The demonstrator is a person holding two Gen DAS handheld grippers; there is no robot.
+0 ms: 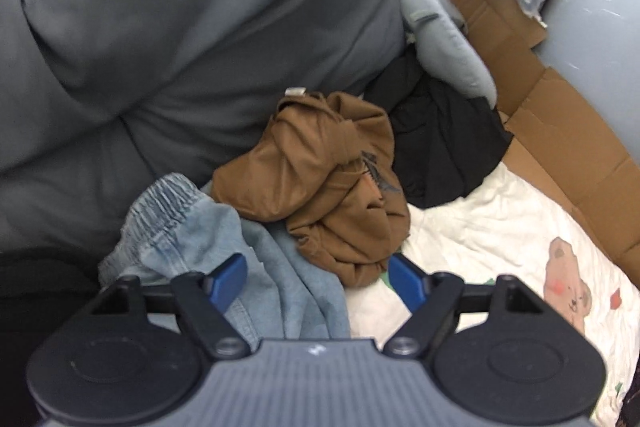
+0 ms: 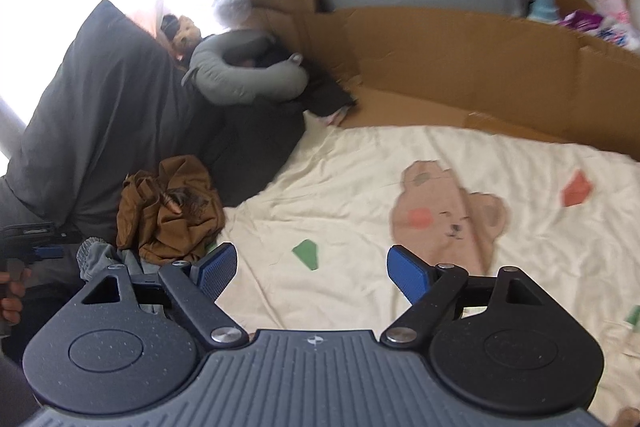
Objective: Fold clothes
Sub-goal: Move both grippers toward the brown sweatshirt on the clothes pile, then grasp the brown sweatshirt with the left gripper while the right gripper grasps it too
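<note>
A crumpled brown garment (image 1: 320,179) lies on the bed sheet (image 1: 480,227), partly on top of a light blue garment (image 1: 192,223) with an elastic waistband. Behind them a black garment (image 1: 440,139) is bunched up. My left gripper (image 1: 316,267) hovers open just over the blue and brown cloth, with nothing gripped. In the right wrist view my right gripper (image 2: 310,259) is open above the bare cream sheet (image 2: 340,167), to the right of the brown garment (image 2: 172,211). The left gripper (image 2: 44,251) and a hand (image 2: 12,291) show at that view's left edge.
A big grey pillow (image 1: 180,27) fills the left side behind the pile. A grey neck pillow (image 2: 240,75) and a soft toy (image 2: 186,31) lie at the back. Flattened cardboard (image 2: 460,67) lines the far edge of the bed. The sheet has a bear print (image 2: 448,215).
</note>
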